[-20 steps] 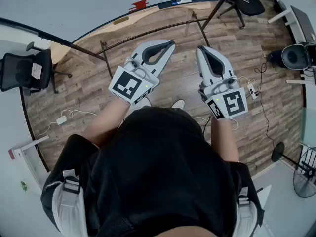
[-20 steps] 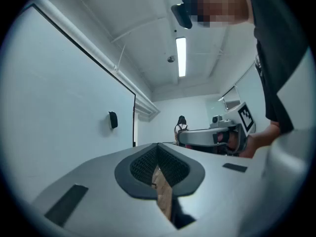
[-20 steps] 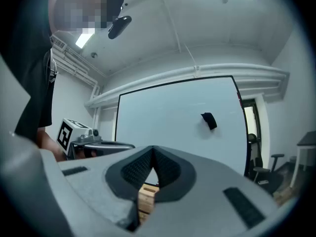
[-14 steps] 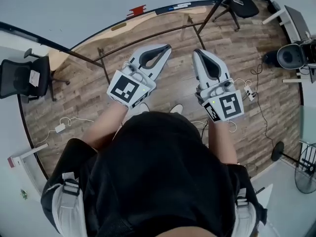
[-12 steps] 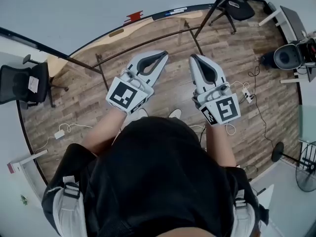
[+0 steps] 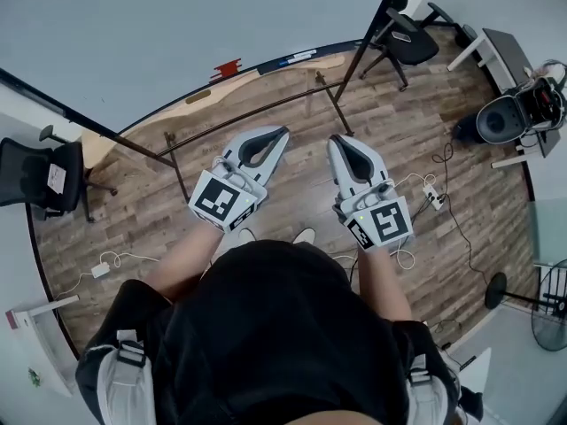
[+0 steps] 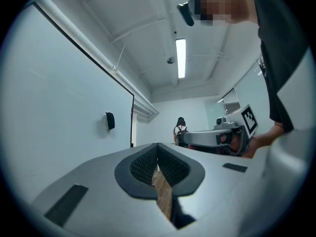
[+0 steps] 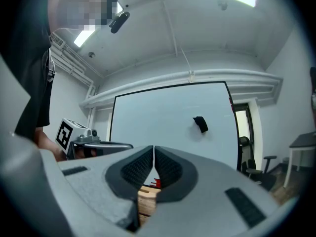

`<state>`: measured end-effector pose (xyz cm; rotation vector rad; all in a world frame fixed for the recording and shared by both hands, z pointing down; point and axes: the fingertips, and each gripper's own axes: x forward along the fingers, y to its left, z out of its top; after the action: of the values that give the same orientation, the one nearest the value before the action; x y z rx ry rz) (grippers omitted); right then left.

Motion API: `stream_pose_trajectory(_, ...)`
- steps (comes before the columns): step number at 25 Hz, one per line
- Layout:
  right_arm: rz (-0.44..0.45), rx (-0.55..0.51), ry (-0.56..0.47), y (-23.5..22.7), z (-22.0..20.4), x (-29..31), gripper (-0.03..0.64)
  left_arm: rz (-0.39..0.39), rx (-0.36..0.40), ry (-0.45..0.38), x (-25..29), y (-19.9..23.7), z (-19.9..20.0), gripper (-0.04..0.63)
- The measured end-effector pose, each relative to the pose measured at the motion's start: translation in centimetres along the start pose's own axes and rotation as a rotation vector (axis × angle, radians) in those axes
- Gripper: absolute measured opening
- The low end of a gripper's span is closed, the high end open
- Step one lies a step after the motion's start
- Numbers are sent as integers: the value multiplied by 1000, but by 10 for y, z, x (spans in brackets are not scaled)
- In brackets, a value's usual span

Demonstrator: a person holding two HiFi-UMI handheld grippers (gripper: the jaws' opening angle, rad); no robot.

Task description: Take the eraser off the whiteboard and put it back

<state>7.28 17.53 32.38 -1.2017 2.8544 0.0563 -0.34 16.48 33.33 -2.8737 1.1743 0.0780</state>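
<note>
The black eraser (image 8: pixel 200 124) sticks to the whiteboard (image 8: pixel 158 117) right of the middle, well ahead of my right gripper (image 8: pixel 154 148). In the left gripper view the eraser (image 7: pixel 109 121) shows on the board (image 7: pixel 59 107) to the left. Both grippers are held level, side by side, above the wooden floor. The left gripper (image 6: pixel 282 134) and the right gripper (image 6: pixel 334 140) both have their jaws shut with nothing between them. In the head view the whiteboard (image 6: pixel 177 25) fills the top, and I cannot make out the eraser there.
The board's tray (image 6: pixel 266 67) carries a red thing (image 6: pixel 227 67) and markers. The stand's legs (image 6: pixel 177 162) spread on the floor. Office chairs (image 6: pixel 35 180) (image 6: pixel 403 38) stand at both sides. Cables and a power strip (image 6: pixel 431 193) lie at the right, with a fan (image 6: pixel 549 312) beyond.
The whiteboard and its tray now fill more of the head view, and both grippers sit lower in the picture. They stay side by side and shut.
</note>
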Motion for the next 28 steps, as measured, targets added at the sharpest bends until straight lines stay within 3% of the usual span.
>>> stream_pose_trajectory(18, 62, -14, 28, -78, -9, -36, 18, 78, 15, 27, 76, -40, -4, -5)
stream_pose_trajectory(28, 68, -11, 49, -117, -24, 14, 82, 119, 21, 39, 107, 15, -16, -5)
